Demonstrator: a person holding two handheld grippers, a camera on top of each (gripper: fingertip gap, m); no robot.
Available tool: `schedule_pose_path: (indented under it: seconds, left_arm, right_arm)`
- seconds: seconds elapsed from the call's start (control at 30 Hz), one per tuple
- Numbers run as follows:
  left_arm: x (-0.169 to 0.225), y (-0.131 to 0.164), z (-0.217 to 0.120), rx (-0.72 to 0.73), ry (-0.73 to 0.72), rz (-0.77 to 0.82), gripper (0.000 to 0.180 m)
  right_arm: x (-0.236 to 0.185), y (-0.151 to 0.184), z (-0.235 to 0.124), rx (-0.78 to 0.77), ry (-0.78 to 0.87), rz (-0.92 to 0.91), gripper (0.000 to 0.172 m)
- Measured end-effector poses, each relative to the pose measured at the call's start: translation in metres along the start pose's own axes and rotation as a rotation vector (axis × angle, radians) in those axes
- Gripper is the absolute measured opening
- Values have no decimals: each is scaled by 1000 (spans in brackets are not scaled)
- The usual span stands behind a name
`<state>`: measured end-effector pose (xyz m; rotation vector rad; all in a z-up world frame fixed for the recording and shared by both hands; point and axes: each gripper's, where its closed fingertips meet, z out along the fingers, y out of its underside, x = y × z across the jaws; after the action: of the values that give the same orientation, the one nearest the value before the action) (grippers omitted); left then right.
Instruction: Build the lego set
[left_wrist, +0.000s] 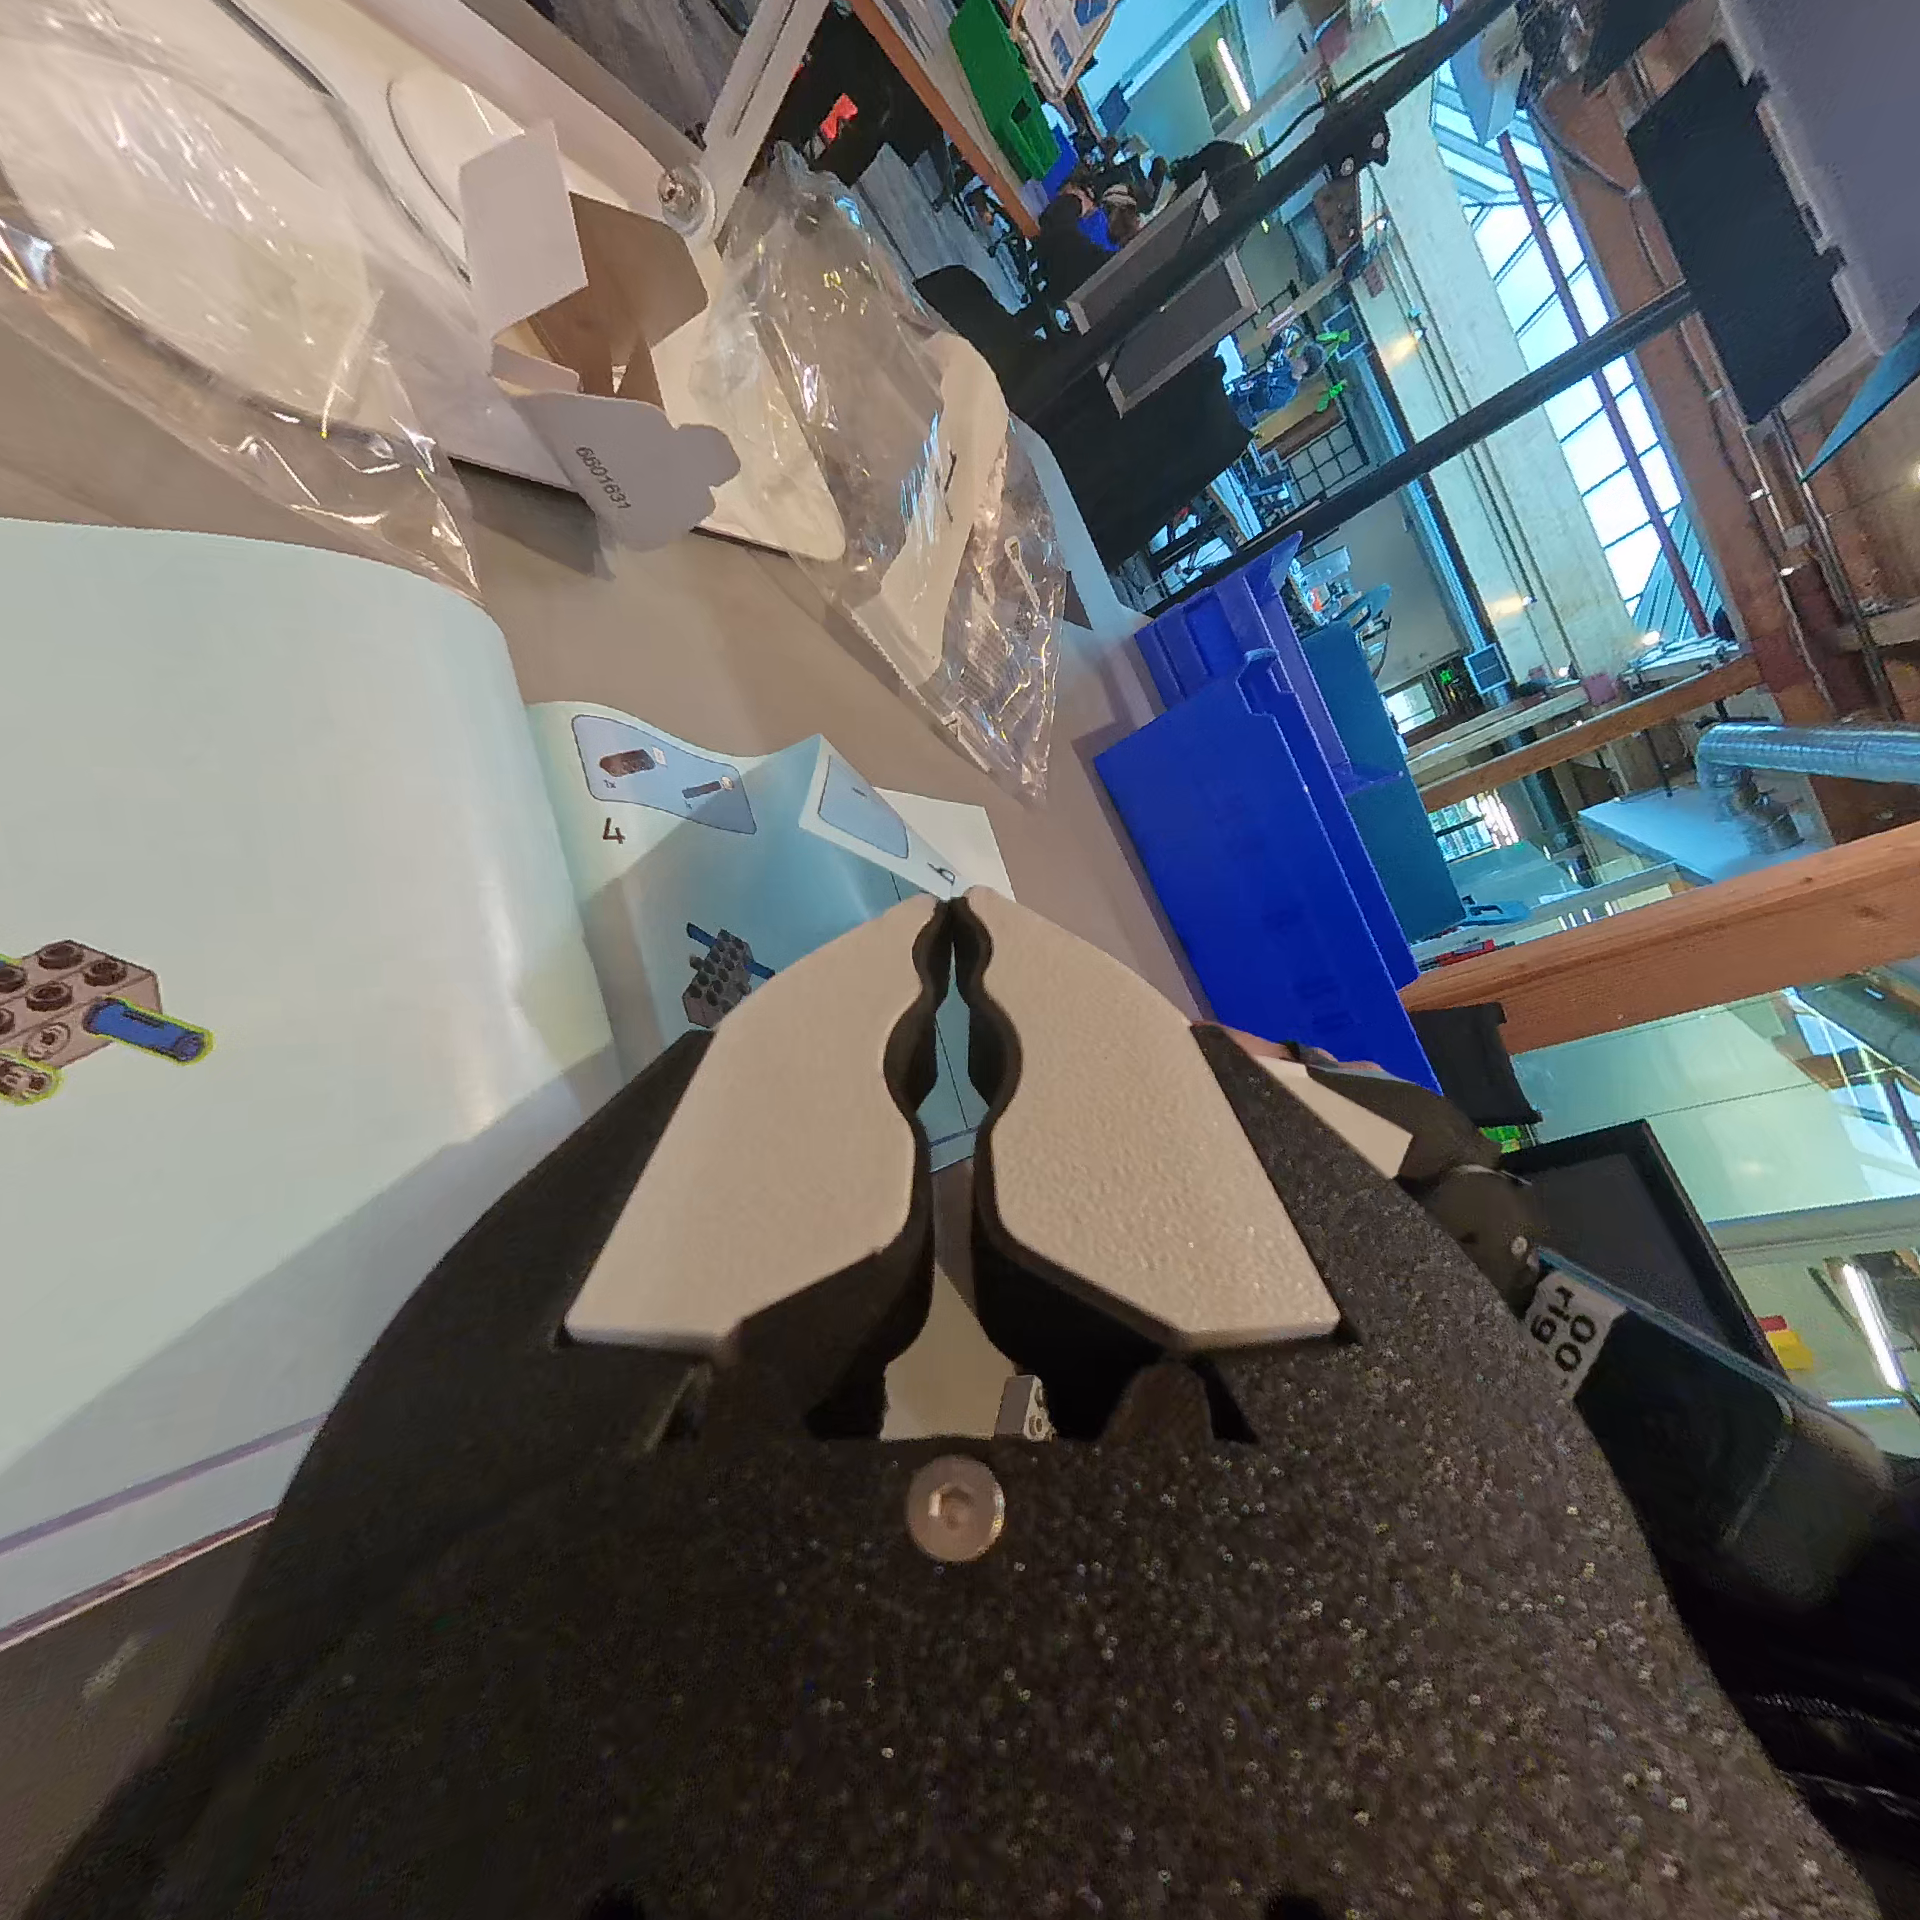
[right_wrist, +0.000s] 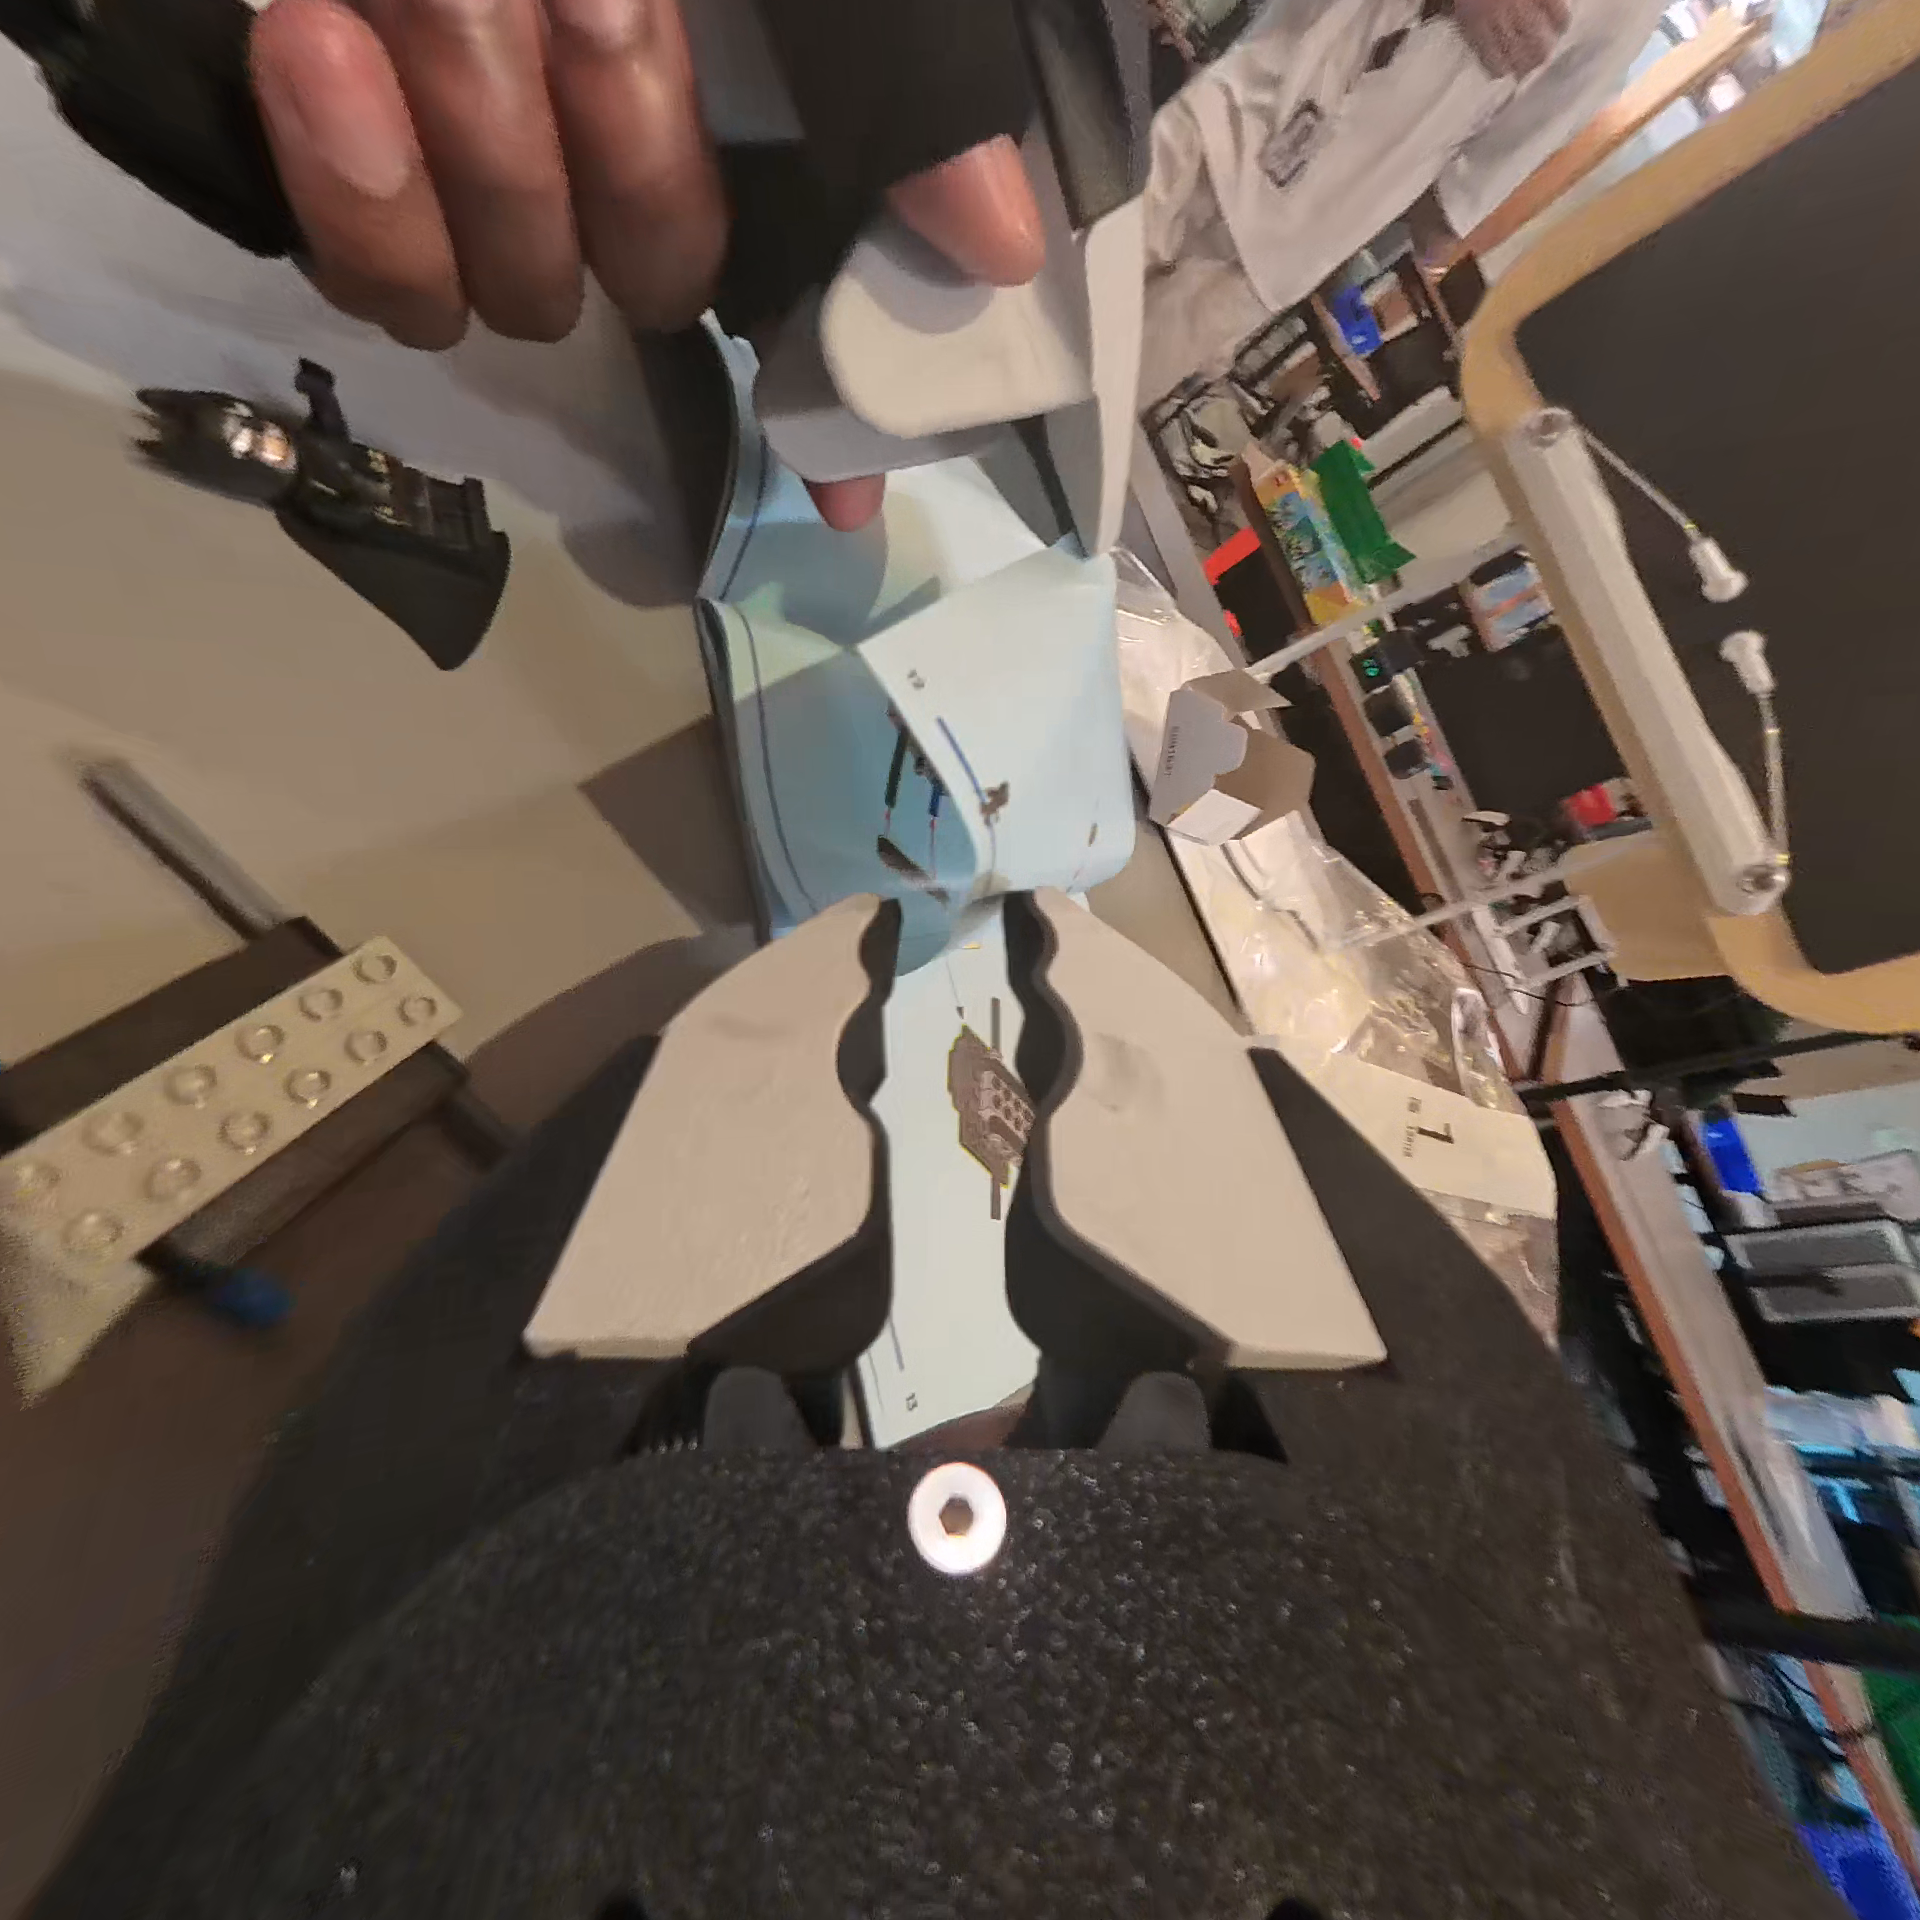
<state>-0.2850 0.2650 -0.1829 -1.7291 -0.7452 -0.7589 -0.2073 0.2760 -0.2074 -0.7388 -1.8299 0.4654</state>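
Note:
An open pale-blue instruction booklet (left_wrist: 260, 831) lies on the grey table (left_wrist: 675, 623). My left gripper (left_wrist: 951, 909) is shut, and the corner of a lifted, folded page (left_wrist: 862, 800) sits at its tips. In the right wrist view the left gripper (right_wrist: 935, 384), held by a hand (right_wrist: 468, 177), pulls that page (right_wrist: 997, 727) up into a curl. My right gripper (right_wrist: 945, 914) is just over the booklet with its fingers apart. The bottom of the page curl (right_wrist: 925, 935) bulges between its fingertips, and the printed page shows through the gap behind.
A blue bin (left_wrist: 1247, 831) stands at the table's edge. Clear plastic bags (left_wrist: 883, 416) and an open white carton (left_wrist: 582, 343) lie behind the booklet. A grey studded plate (right_wrist: 229, 1081), a dark brick assembly (right_wrist: 364, 499) and a blue pin (right_wrist: 244, 1299) are to the left. There is about 9 cm between the tips of the two grippers. The right tips stand about 9 cm off the grey studded plate (right_wrist: 229, 1081).

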Motion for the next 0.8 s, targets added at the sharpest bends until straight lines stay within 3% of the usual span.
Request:
schedule_pose_path:
  seconds: [0.13, 0.23, 0.53, 0.67, 0.8]
  left_arm:
    - [4, -5, -2, 36, 35, -16, 0]
    - [17, -11, -8, 88, 104, 22, 14]
    - [36, 52, -1, -161, -111, 741, 24]
    - [29, 64, 13, -178, -237, 899, 24]
    - [22, 54, 15, -134, -383, 1028, 24]
  right_arm:
    - [9, -6, 1, -10, 65, 38, 7]
    - [16, -5, 2, -28, 92, 130, 1]
    - [38, -8, 2, -14, -25, 681, 1]
    - [44, -17, 5, 7, -79, 823, 2]
    - [43, -22, 5, 24, -98, 848, 2]
